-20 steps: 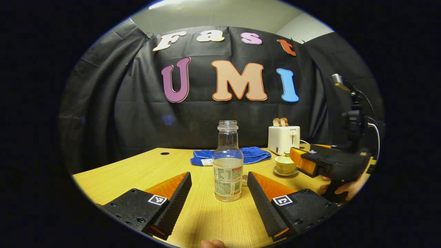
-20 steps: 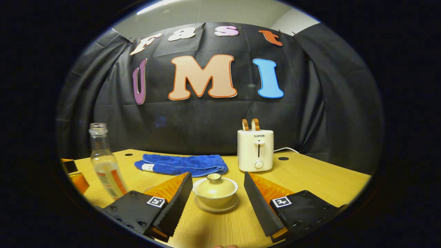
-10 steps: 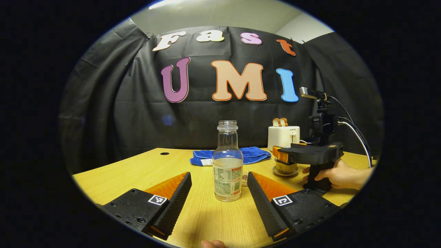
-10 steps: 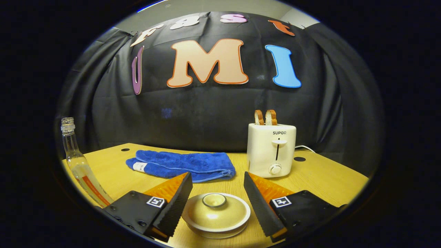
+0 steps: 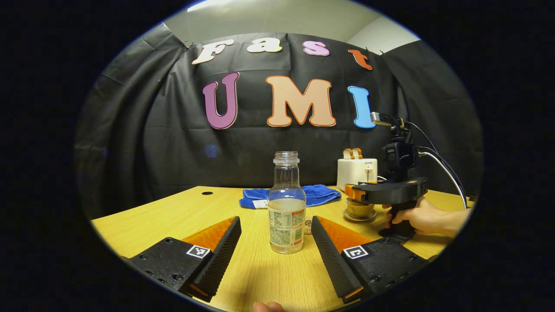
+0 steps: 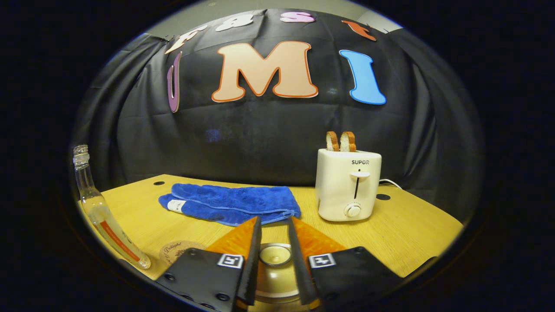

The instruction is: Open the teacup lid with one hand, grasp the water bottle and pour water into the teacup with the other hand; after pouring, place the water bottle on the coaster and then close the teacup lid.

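Observation:
A clear water bottle [image 5: 286,212], uncapped and part full, stands upright on the wooden table [image 5: 173,216]. My left gripper [image 5: 275,222] is open, a finger on each side of the bottle with gaps left. A round coaster [image 5: 308,225] lies just behind the bottle. To the right, the yellow teacup [image 5: 359,209] sits on its saucer under my right gripper [image 5: 381,193], held by a hand [image 5: 427,216]. In the right gripper view, the right gripper [image 6: 274,236] is shut on the knob of the teacup lid [image 6: 274,255]. The bottle [image 6: 104,216] and coaster [image 6: 177,251] lie at its left.
A white toaster [image 6: 349,184] with two bread slices stands at the back right, its cord trailing behind. A folded blue towel [image 6: 230,203] lies at the back middle. The table top has small round holes [image 6: 383,196] near the back edge.
My right gripper has moved forward and down over the teacup, and its fingers have shut on the lid knob. The left gripper and bottle have not moved.

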Demonstrator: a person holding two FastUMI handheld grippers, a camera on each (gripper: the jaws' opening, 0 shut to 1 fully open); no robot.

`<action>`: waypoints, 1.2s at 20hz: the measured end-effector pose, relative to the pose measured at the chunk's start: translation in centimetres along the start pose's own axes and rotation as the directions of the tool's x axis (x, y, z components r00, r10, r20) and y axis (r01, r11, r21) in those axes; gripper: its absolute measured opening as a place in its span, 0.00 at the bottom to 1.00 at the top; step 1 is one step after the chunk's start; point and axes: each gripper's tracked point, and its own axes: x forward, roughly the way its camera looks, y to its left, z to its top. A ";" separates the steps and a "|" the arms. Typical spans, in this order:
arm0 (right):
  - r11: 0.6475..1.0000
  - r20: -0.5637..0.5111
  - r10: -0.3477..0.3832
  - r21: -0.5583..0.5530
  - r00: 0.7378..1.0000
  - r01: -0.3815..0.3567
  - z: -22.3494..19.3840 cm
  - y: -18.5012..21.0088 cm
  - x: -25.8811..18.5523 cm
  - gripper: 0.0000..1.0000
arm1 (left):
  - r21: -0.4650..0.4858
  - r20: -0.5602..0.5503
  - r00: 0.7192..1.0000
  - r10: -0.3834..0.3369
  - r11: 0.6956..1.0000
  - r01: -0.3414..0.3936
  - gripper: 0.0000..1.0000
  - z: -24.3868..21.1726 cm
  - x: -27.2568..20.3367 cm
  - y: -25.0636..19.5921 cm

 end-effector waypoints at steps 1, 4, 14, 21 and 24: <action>1.000 0.004 -0.005 -0.008 1.000 0.005 -0.2 -0.1 0.1 0.45 | 0.000 0.000 1.000 0.000 1.000 0.000 0.95 -0.1 -0.1 0.1; 1.000 -0.017 -0.003 -0.013 1.000 0.003 -0.7 0.1 0.2 0.45 | 0.000 -0.001 1.000 0.000 1.000 0.000 0.95 0.0 -0.1 0.0; 0.998 0.001 0.053 0.026 0.999 -0.053 -0.3 0.5 -0.2 0.33 | 0.000 -0.003 1.000 0.002 1.000 -0.002 0.95 0.0 -0.2 0.1; 0.996 0.123 0.070 0.037 0.990 -0.075 1.3 0.5 -1.3 0.33 | -0.001 -0.005 1.000 -0.003 1.000 0.003 0.95 -0.1 -0.2 0.0; 0.997 0.124 0.070 0.037 0.990 -0.075 1.1 0.4 -2.5 0.33 | -0.003 -0.002 1.000 -0.014 1.000 0.014 0.95 0.0 -0.1 -0.3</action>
